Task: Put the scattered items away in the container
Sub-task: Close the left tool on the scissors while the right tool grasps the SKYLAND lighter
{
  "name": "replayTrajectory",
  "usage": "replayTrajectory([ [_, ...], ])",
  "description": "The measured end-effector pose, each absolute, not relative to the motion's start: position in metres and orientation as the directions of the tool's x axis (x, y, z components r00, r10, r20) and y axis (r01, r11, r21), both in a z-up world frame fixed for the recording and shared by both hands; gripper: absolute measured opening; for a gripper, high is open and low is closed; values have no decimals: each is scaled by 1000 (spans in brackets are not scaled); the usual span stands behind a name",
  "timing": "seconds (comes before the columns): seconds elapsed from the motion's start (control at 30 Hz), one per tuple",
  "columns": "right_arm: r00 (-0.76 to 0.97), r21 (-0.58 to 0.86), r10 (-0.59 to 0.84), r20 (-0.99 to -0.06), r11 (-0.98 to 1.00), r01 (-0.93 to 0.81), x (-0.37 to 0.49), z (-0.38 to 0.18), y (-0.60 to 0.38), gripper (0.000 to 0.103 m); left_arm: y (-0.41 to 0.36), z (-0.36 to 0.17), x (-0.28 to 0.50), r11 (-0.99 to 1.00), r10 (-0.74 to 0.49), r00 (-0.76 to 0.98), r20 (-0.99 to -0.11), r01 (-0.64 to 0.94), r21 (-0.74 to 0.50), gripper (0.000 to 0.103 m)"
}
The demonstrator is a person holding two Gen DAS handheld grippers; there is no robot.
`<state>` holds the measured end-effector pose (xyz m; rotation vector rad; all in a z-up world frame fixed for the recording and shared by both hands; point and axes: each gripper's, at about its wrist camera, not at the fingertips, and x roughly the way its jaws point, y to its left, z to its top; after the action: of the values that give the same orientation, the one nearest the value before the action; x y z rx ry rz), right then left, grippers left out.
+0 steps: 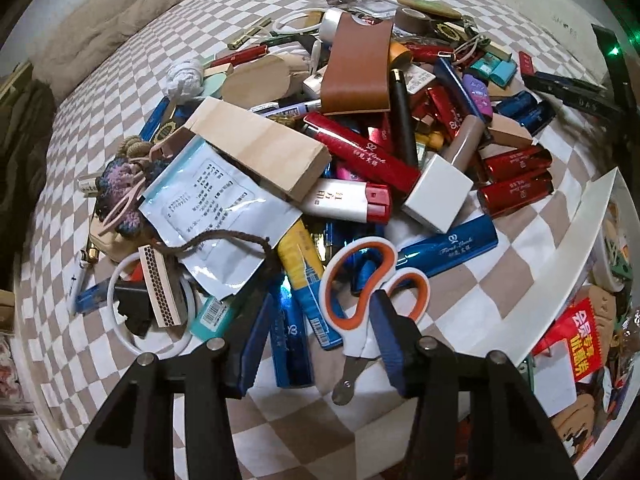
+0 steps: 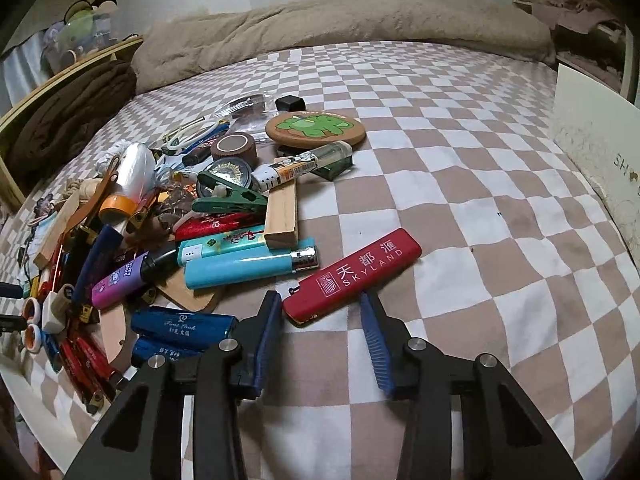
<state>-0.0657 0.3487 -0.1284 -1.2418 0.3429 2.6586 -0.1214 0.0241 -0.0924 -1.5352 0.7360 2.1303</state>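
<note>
A heap of scattered items lies on the checkered bedcover (image 1: 480, 288). My left gripper (image 1: 322, 300) points steeply down at the heap's near edge, shut on the orange-and-white scissors (image 1: 344, 316). Its right pad sits in the notch between the handle loops, and a dark blue lighter (image 1: 290, 360) also lies between the pads. The container, a white tray (image 1: 560, 256), curves along the right with a red packet (image 1: 576, 340) inside. My right gripper (image 2: 320, 300) is shut on the lower end of a red SKYLAND lighter (image 2: 356, 272), which lies slantwise on the cover.
The heap holds red and blue lighters, a wooden block (image 1: 260, 148), a brown leather case (image 1: 356, 68), a white box (image 1: 436, 192) and a foil sachet (image 1: 216, 208). A beige blanket (image 2: 340, 36) lies at the bed's far side. A white card box (image 2: 592, 148) stands at the right.
</note>
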Motion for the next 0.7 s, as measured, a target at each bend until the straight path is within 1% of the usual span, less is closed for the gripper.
replayTrajectory([
  [0.07,-630,121,76,-773,-957,-265,-67,-129,348,42,29,-92,-125,-774,13,-322,-946,-603,195,53],
  [0.2,-628,113,83,-774,-958,-265,-66,-129,347,42,40,-89,-131,-758,-34,-390,-920,-589,279,53],
  [0.3,-638,143,61,-767,-954,-263,-64,-129,351,42,46,-91,-131,-743,-68,-402,-913,-591,315,54],
  [0.4,-654,208,15,-756,-942,-262,-60,-129,360,42,49,-91,-130,-724,-100,-433,-896,-586,364,56],
  [0.43,-652,209,12,-758,-942,-261,-59,-129,361,42,48,-90,-130,-725,-105,-441,-892,-580,372,56],
  [0.5,-639,162,37,-768,-955,-249,-59,-127,357,42,46,-90,-132,-737,-104,-445,-890,-566,369,57],
  [0.53,-627,117,56,-777,-966,-230,-59,-126,352,47,44,-91,-133,-748,-99,-437,-894,-560,357,57],
  [0.57,-614,65,74,-785,-977,-202,-60,-126,346,65,43,-91,-134,-753,-96,-430,-898,-558,348,57],
  [0.6,-606,9,97,-790,-985,-170,-60,-126,340,76,43,-91,-133,-753,-97,-426,-899,-560,346,57],
  [0.63,-601,-39,119,-790,-989,-143,-59,-127,335,92,44,-91,-132,-748,-100,-429,-898,-563,352,57],
  [0.7,-600,-54,98,-794,-994,-90,-56,-128,334,93,44,-90,-131,-743,-101,-433,-896,-567,357,57],
])
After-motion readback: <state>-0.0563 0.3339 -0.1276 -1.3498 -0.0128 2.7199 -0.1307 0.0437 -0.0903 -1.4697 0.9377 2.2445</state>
